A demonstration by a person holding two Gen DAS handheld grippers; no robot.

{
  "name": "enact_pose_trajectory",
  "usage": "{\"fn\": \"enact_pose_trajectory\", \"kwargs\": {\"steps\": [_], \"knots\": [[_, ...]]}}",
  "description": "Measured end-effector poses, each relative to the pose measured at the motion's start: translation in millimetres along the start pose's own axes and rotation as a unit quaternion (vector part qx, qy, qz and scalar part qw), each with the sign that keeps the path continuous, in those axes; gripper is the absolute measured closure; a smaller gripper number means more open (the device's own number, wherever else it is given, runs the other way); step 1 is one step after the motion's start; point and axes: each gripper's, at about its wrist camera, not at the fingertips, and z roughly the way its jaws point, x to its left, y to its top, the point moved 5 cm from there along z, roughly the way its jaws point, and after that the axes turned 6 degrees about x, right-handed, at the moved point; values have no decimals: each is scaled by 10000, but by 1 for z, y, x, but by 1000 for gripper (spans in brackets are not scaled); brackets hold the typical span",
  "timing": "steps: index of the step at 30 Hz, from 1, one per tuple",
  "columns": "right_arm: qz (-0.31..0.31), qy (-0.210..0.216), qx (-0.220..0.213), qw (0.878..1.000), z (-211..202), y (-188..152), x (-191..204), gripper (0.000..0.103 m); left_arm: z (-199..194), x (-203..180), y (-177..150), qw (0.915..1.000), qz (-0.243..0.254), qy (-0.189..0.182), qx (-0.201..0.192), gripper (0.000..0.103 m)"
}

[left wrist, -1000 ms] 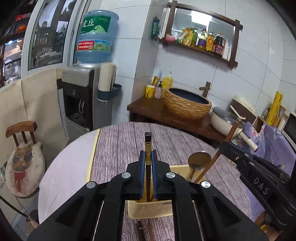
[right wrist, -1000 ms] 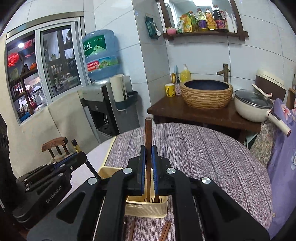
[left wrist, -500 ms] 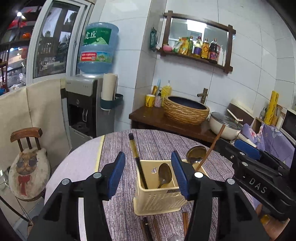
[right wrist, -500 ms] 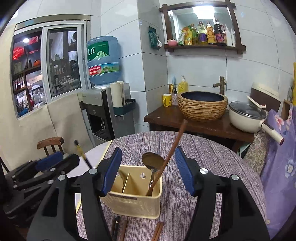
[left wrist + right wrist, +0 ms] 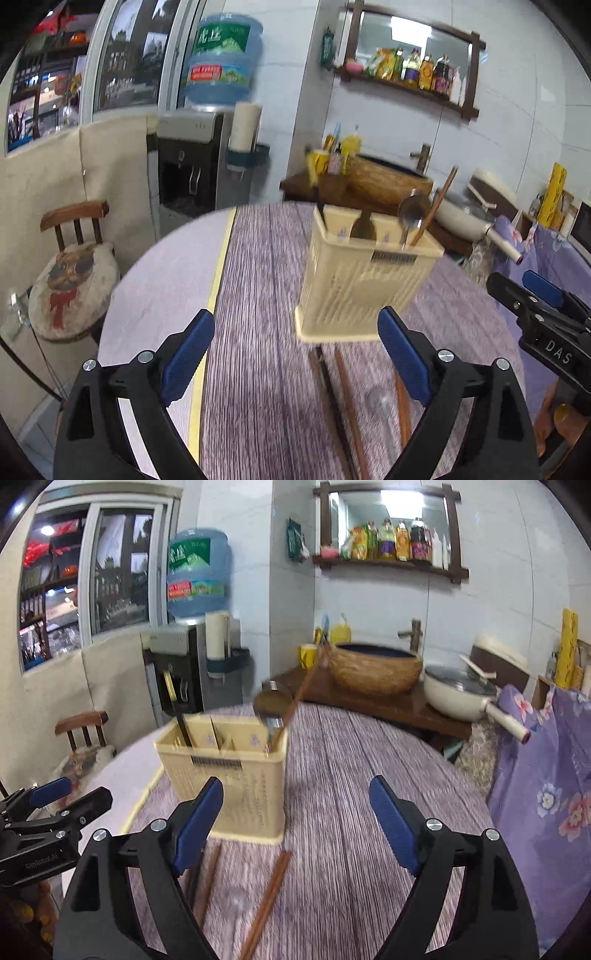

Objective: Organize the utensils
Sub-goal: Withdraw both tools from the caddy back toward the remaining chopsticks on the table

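With nothing between their widening blue-padded jaws, the left gripper point(image 5: 295, 354) and right gripper point(image 5: 295, 819) face the cream slotted plastic utensil basket point(image 5: 360, 291), which seems partly filled, so each probably next reaches for brown wooden chopsticks point(image 5: 266, 897) lying before it.

both grippers' jaws, opening, have let go their utensils, which now stand in the caddy point(image 5: 354, 288).
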Motion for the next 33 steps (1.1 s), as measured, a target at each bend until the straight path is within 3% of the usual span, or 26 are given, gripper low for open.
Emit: {"fn": "enact_pose_trajectory", "kwargs": {"steps": [4,13,21,33], "knots": [[222,-25,566,9981,17,-41,-11,22,18,7,-32,9991,-29,88,421,15],[405,-101,1230,9915,41,-102,-17,22,37,23,-75,9950,-179,170,963,34],[314,62,1637,9860,61,-125,2,32,47,10,-97,9918,-7,23,1277,48],[110,-118,1876,9821,69,-133,12,34,49,2,-99,9911,131,11,1324,48]]}}
